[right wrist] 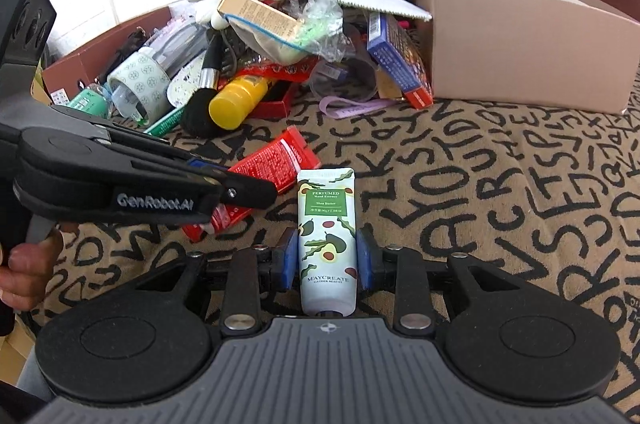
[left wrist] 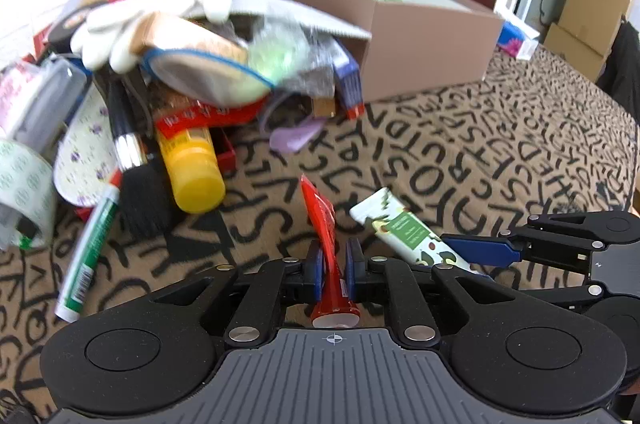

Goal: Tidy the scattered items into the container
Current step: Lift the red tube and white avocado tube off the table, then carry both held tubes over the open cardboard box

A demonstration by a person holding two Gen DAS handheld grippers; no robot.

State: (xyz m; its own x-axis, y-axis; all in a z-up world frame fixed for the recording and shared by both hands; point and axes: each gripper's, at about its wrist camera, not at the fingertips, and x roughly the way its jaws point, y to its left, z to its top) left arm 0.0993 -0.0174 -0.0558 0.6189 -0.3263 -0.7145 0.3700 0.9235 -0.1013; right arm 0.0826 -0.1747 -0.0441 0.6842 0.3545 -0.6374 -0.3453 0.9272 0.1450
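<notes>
Red tube (left wrist: 325,240) clamped in left tongs (left wrist: 334,266); avocado-print tube (right wrist: 327,244) gripped by right tongs (right wrist: 328,258). Lift both clear, then carry to box (left wrist: 420,63).

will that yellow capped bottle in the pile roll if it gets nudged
Probably. The yellow bottle lies on its side and looks round, so a sideways nudge could roll it on the patterned cloth. The makeup brush and red box right beside it may block it. Its smooth plastic looks stiff and possibly slippery.

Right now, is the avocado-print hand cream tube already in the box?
Out. The hand cream tube lies on the patterned cover, between the right gripper pads.
</notes>
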